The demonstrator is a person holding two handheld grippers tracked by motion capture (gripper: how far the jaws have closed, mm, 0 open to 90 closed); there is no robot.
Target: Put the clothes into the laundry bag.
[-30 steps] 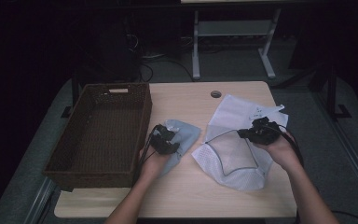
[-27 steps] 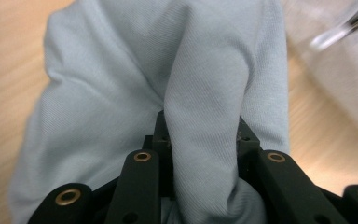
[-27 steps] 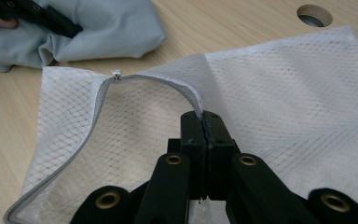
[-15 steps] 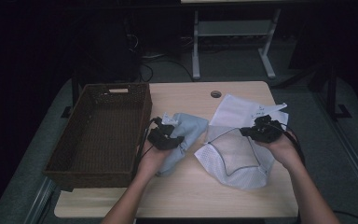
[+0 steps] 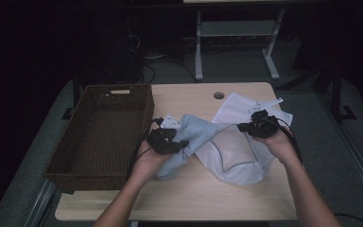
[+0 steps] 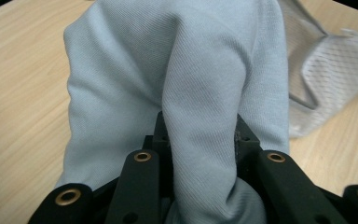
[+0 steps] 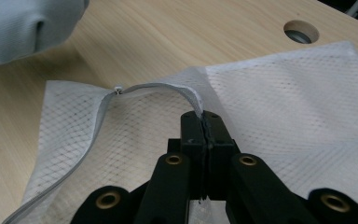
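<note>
Pale blue knit cloth (image 5: 196,137) held just left of the white mesh zip bag (image 5: 236,158), whose open mouth faces it.

On your light wooden table (image 5: 194,198), beside the dark woven wicker basket (image 5: 99,132), the bag lies flat right of centre with its zipped rim curling open toward your left hand. Your left gripper (image 5: 182,146) is the nearer one to the cloth: its jaws stand partly closed, clamped on a thick fold (image 6: 205,140) bunched between them, the rest draping over toward the bag. Your right gripper (image 7: 204,122) has its jaws pinched fully together on the bag's zipper edge (image 7: 158,88), lifting it. The cloth's bulk hangs left of that raised rim, near but apart.
</note>
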